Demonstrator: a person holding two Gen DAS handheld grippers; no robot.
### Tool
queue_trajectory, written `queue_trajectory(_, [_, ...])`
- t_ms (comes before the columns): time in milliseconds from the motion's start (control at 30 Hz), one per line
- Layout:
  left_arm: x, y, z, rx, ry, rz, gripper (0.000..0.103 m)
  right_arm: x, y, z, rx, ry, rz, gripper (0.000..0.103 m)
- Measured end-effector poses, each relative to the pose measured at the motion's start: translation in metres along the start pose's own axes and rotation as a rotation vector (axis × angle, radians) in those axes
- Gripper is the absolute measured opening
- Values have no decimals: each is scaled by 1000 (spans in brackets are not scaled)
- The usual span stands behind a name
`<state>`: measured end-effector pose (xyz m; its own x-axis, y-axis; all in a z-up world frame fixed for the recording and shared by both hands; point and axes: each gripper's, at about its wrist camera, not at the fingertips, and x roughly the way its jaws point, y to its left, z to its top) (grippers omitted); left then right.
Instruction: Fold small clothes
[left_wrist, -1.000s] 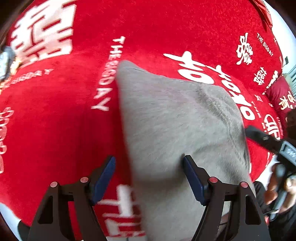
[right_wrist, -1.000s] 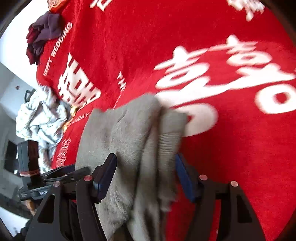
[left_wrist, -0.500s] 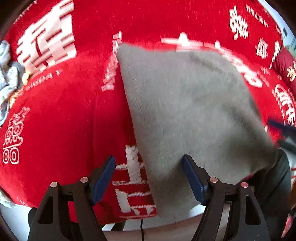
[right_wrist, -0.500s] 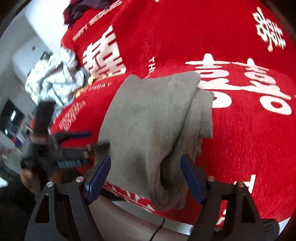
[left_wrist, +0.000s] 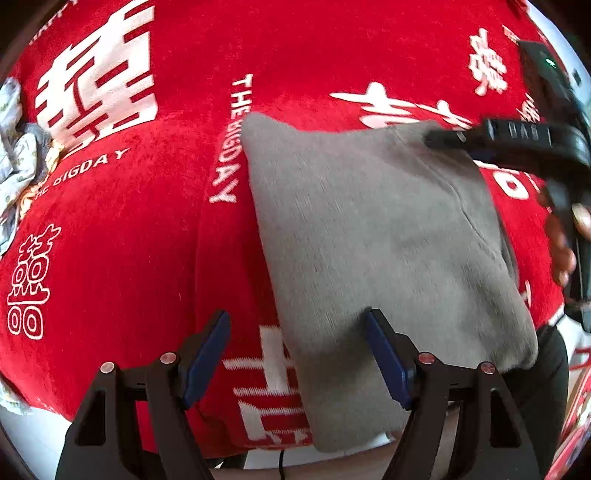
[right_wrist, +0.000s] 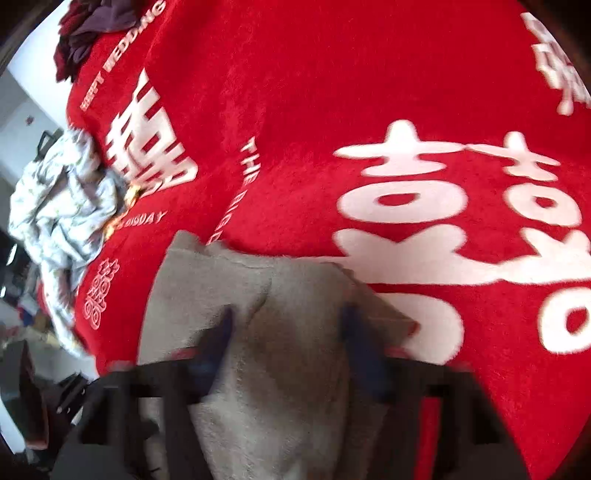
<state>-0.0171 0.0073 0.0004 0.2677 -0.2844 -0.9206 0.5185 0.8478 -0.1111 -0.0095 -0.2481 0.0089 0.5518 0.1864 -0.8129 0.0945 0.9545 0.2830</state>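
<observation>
Red blanket (left_wrist: 147, 229) with white lettering fills everything ahead of both grippers. Grey folded garment (left_wrist: 369, 240) lies flat on it, near edge running between the left gripper (left_wrist: 297, 354) fingers, hanging off the blanket's front edge. Left gripper wide open, gripping nothing. Right gripper (right_wrist: 286, 332) is over the garment's far right corner, blurred, fingers spread wide, garment between them; grip unclear. Crumpled pale clothes (right_wrist: 62, 206) far left.

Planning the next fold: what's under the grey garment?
The grey garment lies on the red blanket, covering part of its white lettering. Whether anything else lies beneath cannot be seen.
</observation>
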Motion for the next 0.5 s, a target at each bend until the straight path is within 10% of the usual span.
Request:
queue_trajectory(200, [7,-4,15,-37,4,-46,76,-13,2,10,-46,-54,-11,10])
queue_trajectory(500, [-3,-1,23,-30,-35,-49,86,-9,-22,-3,82,-29,143,23])
